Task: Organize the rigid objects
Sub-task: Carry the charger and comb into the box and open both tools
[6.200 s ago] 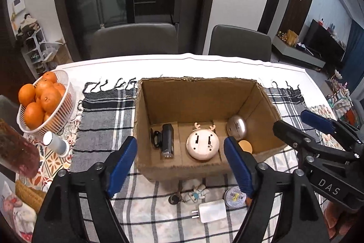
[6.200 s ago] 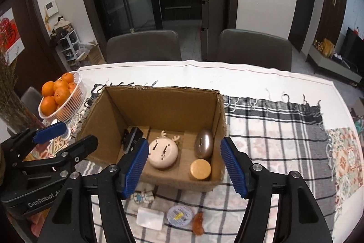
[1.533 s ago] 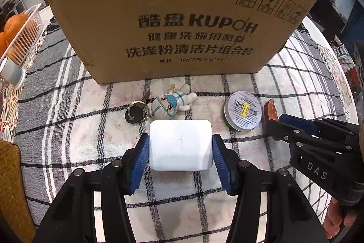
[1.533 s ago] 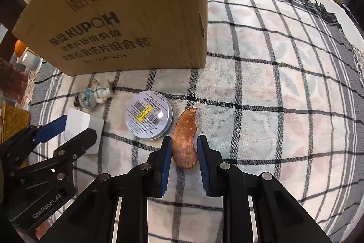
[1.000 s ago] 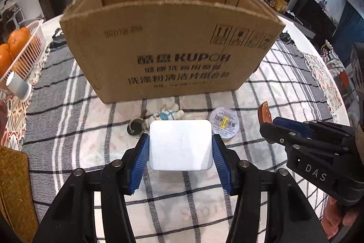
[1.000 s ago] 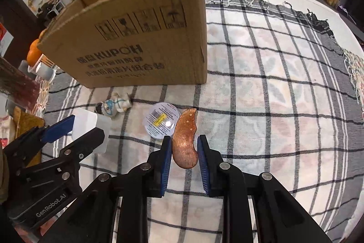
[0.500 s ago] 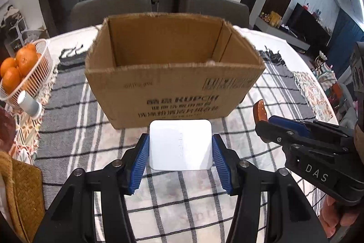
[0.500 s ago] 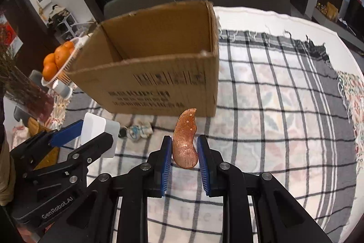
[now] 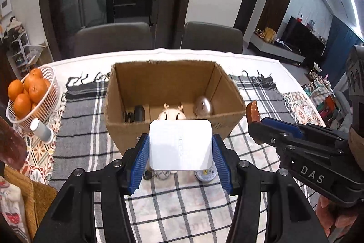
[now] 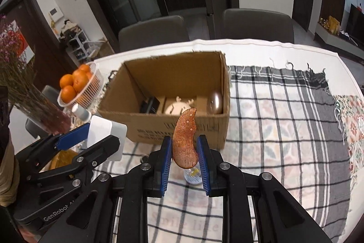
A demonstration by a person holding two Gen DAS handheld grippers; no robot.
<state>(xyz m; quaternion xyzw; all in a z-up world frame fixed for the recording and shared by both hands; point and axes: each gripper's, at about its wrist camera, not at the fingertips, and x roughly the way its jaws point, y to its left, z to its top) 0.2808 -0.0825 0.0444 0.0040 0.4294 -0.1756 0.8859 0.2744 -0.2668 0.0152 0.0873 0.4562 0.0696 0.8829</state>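
Observation:
My left gripper [image 9: 180, 147] is shut on a white square charger [image 9: 180, 144] and holds it in the air just before the open cardboard box [image 9: 159, 81]. My right gripper [image 10: 183, 147] is shut on a curved brown comb [image 10: 184, 138], also raised before the box [image 10: 182, 74]. Inside the box lie a black device [image 9: 138, 113], a round cream reindeer gadget [image 9: 174, 114] and a silver egg-shaped thing [image 9: 203, 105]. A round tin [image 9: 204, 174] and a small figure keychain [image 9: 162, 174] lie on the checked cloth under the charger.
A white basket of oranges [image 9: 27, 92] and a small white cup [image 9: 43, 131] stand at the left. A woven mat [image 9: 25, 195] lies at the near left. Two grey chairs [image 9: 113, 38] stand behind the table. Dried flowers [image 10: 20, 83] stand at the left.
Both grippers have risen with their objects, from table height to above the box's front wall, so the box's inside now shows. Both grips are unchanged.

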